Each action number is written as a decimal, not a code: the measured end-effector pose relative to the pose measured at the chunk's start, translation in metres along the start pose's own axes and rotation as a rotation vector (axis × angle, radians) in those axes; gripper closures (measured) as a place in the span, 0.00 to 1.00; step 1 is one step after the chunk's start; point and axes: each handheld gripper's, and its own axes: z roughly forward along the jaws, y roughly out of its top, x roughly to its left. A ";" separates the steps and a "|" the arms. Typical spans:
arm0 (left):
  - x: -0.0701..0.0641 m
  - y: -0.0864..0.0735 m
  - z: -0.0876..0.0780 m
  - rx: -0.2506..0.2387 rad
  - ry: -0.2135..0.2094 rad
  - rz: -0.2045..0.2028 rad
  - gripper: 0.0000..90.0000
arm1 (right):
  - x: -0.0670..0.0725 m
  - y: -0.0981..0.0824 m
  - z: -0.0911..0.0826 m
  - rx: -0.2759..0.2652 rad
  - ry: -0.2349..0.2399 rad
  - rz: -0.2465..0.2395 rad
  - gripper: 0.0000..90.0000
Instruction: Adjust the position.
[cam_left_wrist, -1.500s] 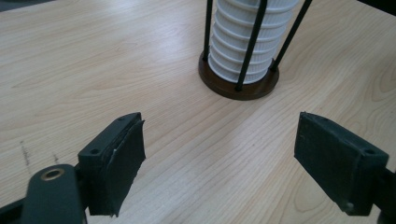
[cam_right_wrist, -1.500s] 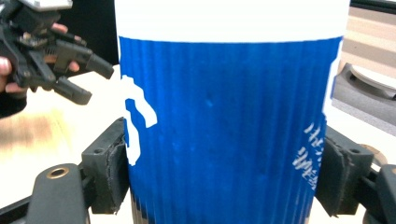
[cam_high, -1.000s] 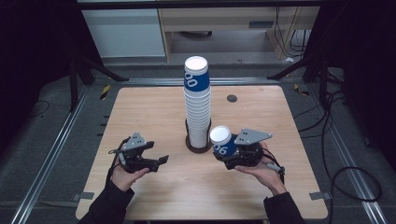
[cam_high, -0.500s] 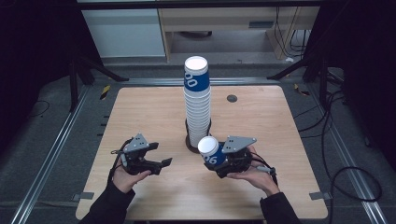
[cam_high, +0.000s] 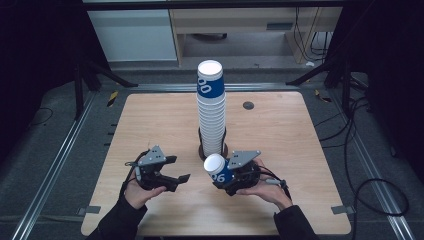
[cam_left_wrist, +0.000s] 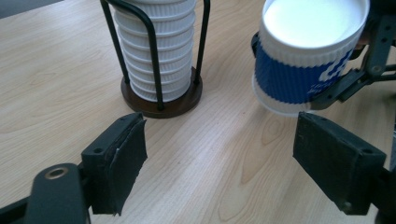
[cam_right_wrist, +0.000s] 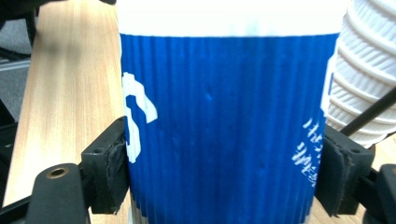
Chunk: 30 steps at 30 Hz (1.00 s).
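Note:
A tall stack of white ribbed paper cups (cam_high: 211, 112) topped by a blue-sleeved one stands in a black wire holder (cam_high: 212, 150) at the table's middle. My right gripper (cam_high: 223, 172) is shut on a single blue-sleeved paper cup (cam_high: 217, 169), tilted with its base toward the camera, just in front of the holder. Both pads press the cup's sleeve (cam_right_wrist: 224, 126) in the right gripper view. My left gripper (cam_high: 176, 170) stands open to the left, nothing between its fingers (cam_left_wrist: 121, 163). The held cup (cam_left_wrist: 308, 60) and the stack's foot (cam_left_wrist: 159, 60) lie ahead of it.
The wooden table (cam_high: 150, 125) has a small dark round hole (cam_high: 248, 105) at the back right. Metal rails (cam_high: 60, 160) run along both sides of the table. Cables (cam_high: 370, 185) trail on the floor at the right.
My right gripper has carried the cup left and down, from beside the holder to just in front of it. The left gripper has stayed in place.

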 end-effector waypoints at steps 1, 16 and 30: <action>-0.001 0.000 0.001 -0.002 -0.004 0.001 0.19 | 0.000 0.000 0.001 0.004 0.002 -0.002 0.22; -0.013 0.008 0.009 0.012 -0.078 0.024 0.18 | 0.006 0.003 0.019 0.017 0.029 -0.036 0.23; -0.020 0.011 0.018 0.034 -0.116 0.043 0.17 | 0.014 0.007 0.034 0.012 0.056 -0.082 0.23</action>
